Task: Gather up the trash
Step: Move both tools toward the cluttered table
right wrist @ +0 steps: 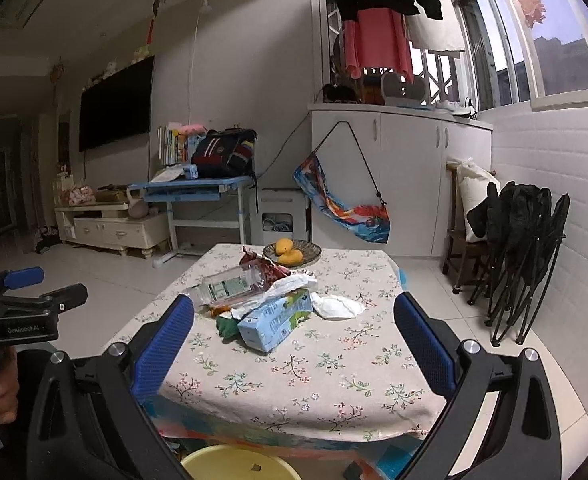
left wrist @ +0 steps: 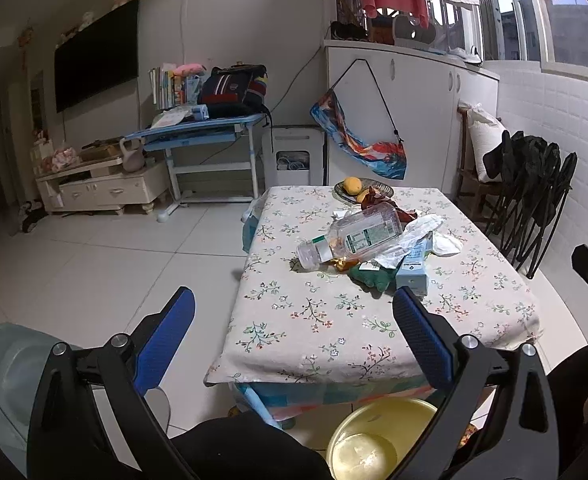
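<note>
A heap of trash lies mid-table: a clear plastic bottle (left wrist: 350, 236) (right wrist: 229, 284) on its side, a light blue carton (left wrist: 414, 268) (right wrist: 273, 320), crumpled white paper (left wrist: 442, 240) (right wrist: 338, 306), a red wrapper (left wrist: 378, 200) (right wrist: 261, 264) and a green scrap (left wrist: 374, 276) (right wrist: 225, 326). A yellow bin (left wrist: 378, 440) (right wrist: 233, 464) stands on the floor below the table's near edge. My left gripper (left wrist: 294, 312) and right gripper (right wrist: 294, 320) are both open and empty, held short of the heap above the near end of the table.
The low table has a floral cloth (left wrist: 314, 328) (right wrist: 334, 380). A plate with yellow fruit (left wrist: 358, 188) (right wrist: 289, 254) sits at its far end. Folded black chairs (left wrist: 534, 200) (right wrist: 522, 252) lean on the right wall. A blue desk (left wrist: 197, 132) stands behind on the left.
</note>
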Motion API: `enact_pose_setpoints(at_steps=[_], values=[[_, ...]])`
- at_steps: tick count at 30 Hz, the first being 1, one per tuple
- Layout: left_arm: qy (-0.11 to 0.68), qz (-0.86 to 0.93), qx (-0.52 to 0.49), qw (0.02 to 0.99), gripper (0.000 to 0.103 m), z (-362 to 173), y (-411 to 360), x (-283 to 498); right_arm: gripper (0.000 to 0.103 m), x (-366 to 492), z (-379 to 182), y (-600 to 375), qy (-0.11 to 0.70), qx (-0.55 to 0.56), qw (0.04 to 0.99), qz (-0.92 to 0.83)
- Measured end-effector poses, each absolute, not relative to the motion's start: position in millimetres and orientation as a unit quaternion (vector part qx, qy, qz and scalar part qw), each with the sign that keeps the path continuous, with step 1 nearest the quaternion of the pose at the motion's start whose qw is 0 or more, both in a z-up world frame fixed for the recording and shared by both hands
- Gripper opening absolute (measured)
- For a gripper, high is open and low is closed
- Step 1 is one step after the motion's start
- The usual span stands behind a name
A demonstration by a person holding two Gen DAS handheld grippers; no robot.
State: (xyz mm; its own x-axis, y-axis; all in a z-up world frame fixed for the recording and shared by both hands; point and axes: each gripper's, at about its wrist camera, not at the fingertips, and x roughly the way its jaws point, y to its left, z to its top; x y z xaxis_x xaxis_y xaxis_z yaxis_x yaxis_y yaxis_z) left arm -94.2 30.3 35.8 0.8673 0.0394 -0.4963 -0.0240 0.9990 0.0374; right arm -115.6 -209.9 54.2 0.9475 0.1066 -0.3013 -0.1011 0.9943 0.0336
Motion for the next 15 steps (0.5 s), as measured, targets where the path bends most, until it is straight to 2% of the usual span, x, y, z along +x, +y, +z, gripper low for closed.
enact_pose_setpoints(at_steps=[15], values=[[0.253,0.016,0.015,0.967,0.096,37.5,26.2,-93.9,0.096,-121.9,52.5,-203.4,0.152,-0.004,0.987,0.059]])
